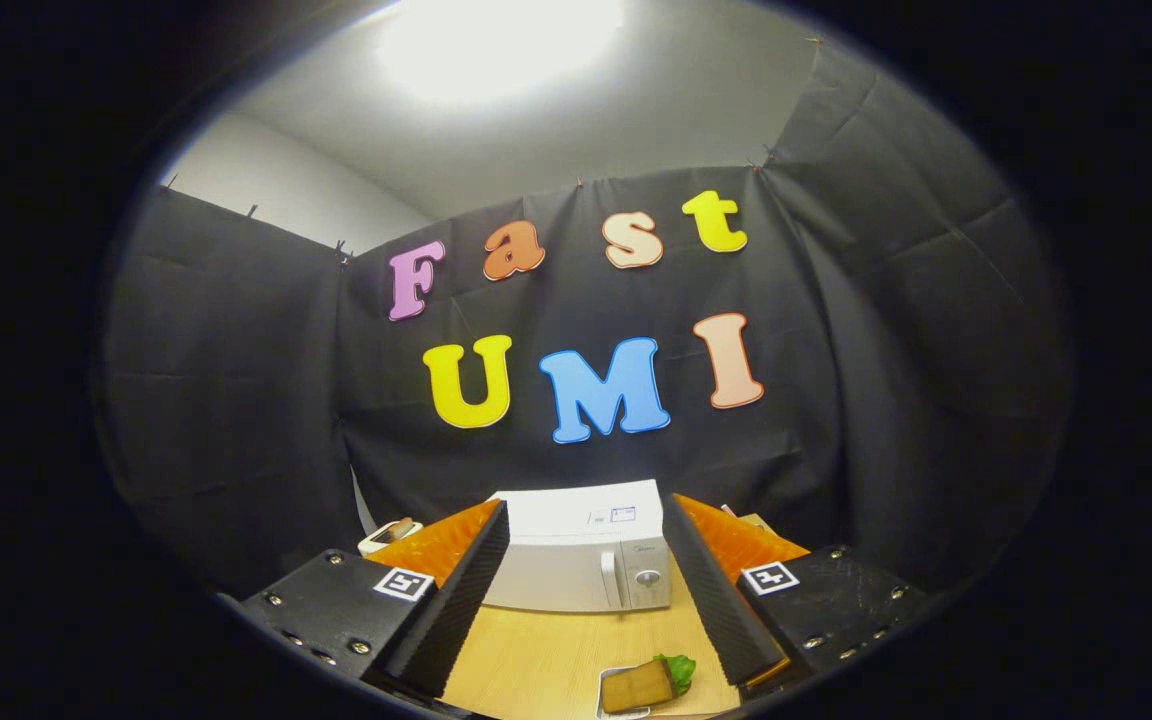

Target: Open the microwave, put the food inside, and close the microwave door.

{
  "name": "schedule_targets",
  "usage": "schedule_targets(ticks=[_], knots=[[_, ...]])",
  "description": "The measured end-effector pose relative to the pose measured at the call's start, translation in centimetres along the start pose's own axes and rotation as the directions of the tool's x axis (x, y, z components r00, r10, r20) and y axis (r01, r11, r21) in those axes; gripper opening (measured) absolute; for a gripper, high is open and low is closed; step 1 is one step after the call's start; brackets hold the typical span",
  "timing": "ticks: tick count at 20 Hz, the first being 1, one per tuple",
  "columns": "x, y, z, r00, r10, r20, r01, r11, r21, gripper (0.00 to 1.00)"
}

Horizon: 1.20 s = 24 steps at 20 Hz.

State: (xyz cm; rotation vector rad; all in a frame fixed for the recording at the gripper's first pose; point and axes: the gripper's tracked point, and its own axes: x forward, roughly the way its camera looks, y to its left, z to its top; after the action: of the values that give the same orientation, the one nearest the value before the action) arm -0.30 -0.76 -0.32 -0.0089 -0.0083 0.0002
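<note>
A white microwave [576, 560] stands on the wooden table [546, 650] against the booth's wall, its door shut, with the handle and a round knob [647, 577] on its right side. My gripper [586, 515] is open, raised above the table, and the microwave sits beyond and between the two fingers. Closer to me, low between the fingers and nearer the right one, a white tray [618, 690] holds a brown piece of food [638, 686] with a green leaf [679, 668] beside it. Nothing is between the fingers.
A small white object [388, 534] with something brownish on it lies left of the microwave, partly hidden by the left finger. Black cloth walls close in the table behind and on both sides. Bare wood lies between the tray and the microwave.
</note>
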Motion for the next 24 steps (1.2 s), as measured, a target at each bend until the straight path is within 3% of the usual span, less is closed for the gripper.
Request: schedule_targets(ticks=[4,15,24], knots=[[0.4,0.6,-1.3,0.999,0.016,-0.05,-0.016,1.0,0.004,0.96],[2.9,-1.8,-4.3,0.999,-0.017,-0.041,0.016,1.0,-0.017,0.96],[10.1,-3.2,-12.6,0.999,0.01,-0.051,-0.008,0.999,0.046,0.97]])
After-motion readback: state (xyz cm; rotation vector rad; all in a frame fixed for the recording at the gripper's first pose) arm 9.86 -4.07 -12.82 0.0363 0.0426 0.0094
